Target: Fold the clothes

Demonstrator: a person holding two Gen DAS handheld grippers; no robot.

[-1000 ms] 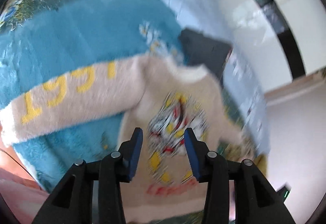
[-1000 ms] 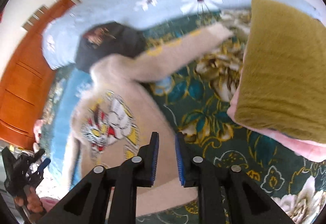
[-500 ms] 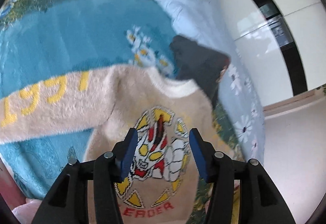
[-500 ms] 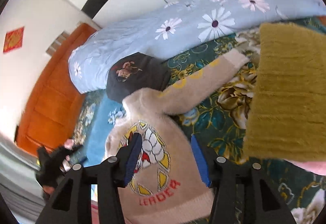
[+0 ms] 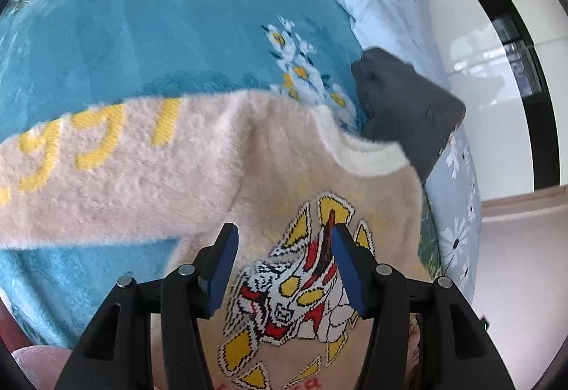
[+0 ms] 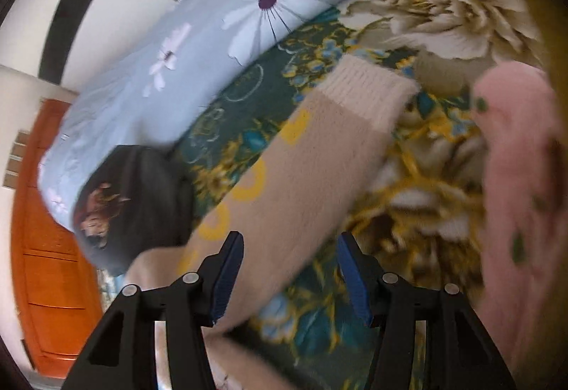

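Observation:
A fuzzy beige sweater (image 5: 284,184) with a robot graphic lies flat on the bed, front up. Its left sleeve (image 5: 88,162), with yellow digits, stretches out to the left. My left gripper (image 5: 282,235) is open and empty, hovering over the chest graphic below the white collar (image 5: 362,152). In the right wrist view the other sleeve (image 6: 305,177) runs diagonally to its white cuff (image 6: 369,95). My right gripper (image 6: 289,244) is open and empty, just above that sleeve's upper part.
A folded dark garment (image 5: 408,109) lies beside the collar, also in the right wrist view (image 6: 131,201). A light blue daisy quilt (image 6: 220,31) lines the far edge. A pink garment (image 6: 522,169) lies at right. An orange door (image 6: 49,248) stands at left.
Both grippers have moved closer to the sweater. The right gripper opened from nearly shut and swung toward the right sleeve; the left one stayed open and closed in on the chest.

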